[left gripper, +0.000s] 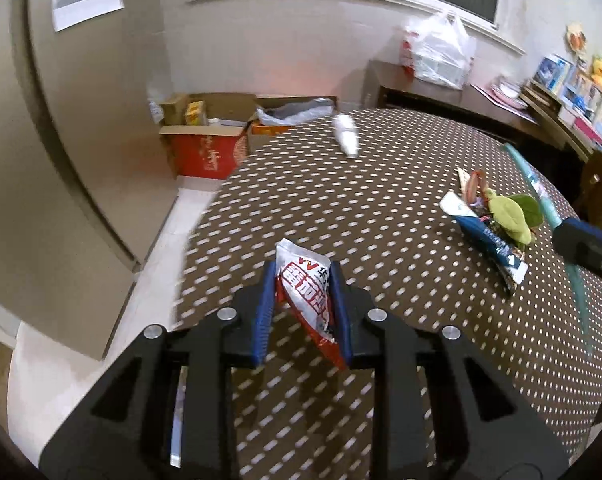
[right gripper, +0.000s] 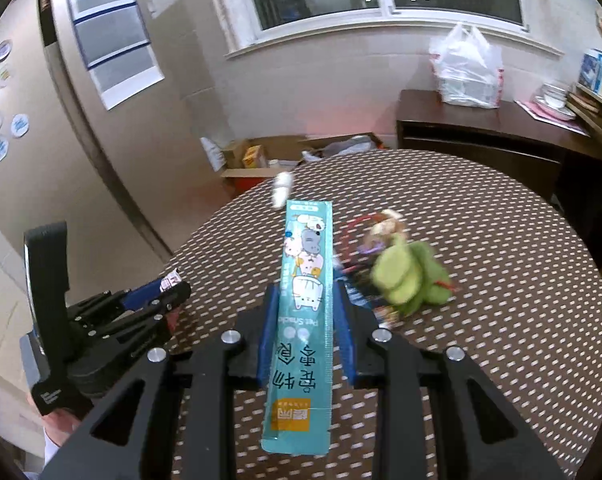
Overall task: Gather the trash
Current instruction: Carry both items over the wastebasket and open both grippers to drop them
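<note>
We hold a red-and-white snack wrapper (left gripper: 307,296) clamped in the left gripper (left gripper: 301,280) above the dotted table (left gripper: 421,300), a teal pet-snack sleeve (right gripper: 305,308) pinched in the right gripper (right gripper: 307,300). We judge firm grips matter; more litter (left gripper: 489,224) lies farther across the table.

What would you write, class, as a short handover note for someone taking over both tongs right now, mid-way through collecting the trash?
Left tongs: shut on a red-and-white snack wrapper, held above the dotted table.
Right tongs: shut on a long teal pet-snack sachet, also held above the table.
Still on the table: a white crumpled scrap at the far edge, a blue wrapper and green leaves in a small pile with other bits.
Done: two pieces picked up.
Left: drop both pieces in a bin, none is in view, then fetch the scrap and the pile.
</note>
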`<state>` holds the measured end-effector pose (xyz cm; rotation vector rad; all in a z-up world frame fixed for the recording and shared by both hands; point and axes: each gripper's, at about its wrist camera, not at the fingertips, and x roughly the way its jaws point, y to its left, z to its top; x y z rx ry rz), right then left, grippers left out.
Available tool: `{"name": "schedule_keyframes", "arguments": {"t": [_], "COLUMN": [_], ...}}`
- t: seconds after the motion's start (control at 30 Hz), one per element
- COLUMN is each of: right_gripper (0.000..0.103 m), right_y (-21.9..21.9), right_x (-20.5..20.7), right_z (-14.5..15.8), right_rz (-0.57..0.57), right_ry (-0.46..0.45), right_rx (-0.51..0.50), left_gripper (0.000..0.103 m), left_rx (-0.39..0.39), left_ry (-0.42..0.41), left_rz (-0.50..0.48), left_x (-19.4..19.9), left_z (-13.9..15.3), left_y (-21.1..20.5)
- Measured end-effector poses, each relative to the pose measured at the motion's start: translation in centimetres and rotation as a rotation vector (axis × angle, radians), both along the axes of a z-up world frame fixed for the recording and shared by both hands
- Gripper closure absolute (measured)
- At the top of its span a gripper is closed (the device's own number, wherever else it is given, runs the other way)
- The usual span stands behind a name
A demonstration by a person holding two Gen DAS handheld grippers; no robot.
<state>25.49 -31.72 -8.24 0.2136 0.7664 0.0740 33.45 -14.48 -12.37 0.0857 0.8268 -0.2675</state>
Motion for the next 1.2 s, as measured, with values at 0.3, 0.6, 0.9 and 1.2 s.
{"name": "schedule_keyframes", "arguments": {"t": [0.3,0.6,0.9,1.2], "right_gripper": [0.076,0.076,0.076,0.076], "right_y": [8.0,16.5,23.4,27.4], "right_x": [-0.7,-1.0,-1.1,-1.4], "right_z": [-0.2,-0.5,-2.7,-5.0], "right_rz": [0.140,0.305,0.419,0.479], "right_ry": [0.018,0.038,0.114,0.180], "right_rx": [0.027,0.037,0.072,0.053], "left_gripper": [0.076,0.076,0.076,0.032], "left_rx": [0.017,0.015,0.037,0.006], "left_ry": [-0.004,0.008,0.073,0.155], "left_rz": [0.141,0.268,0.386,0.453], "left_x": [-3.5,-6.4,-8.3,-8.4], "left_z": [0.8,0.4,-1.9,-5.2], "left_y": [8.2,16.0,21.9,25.6]}}
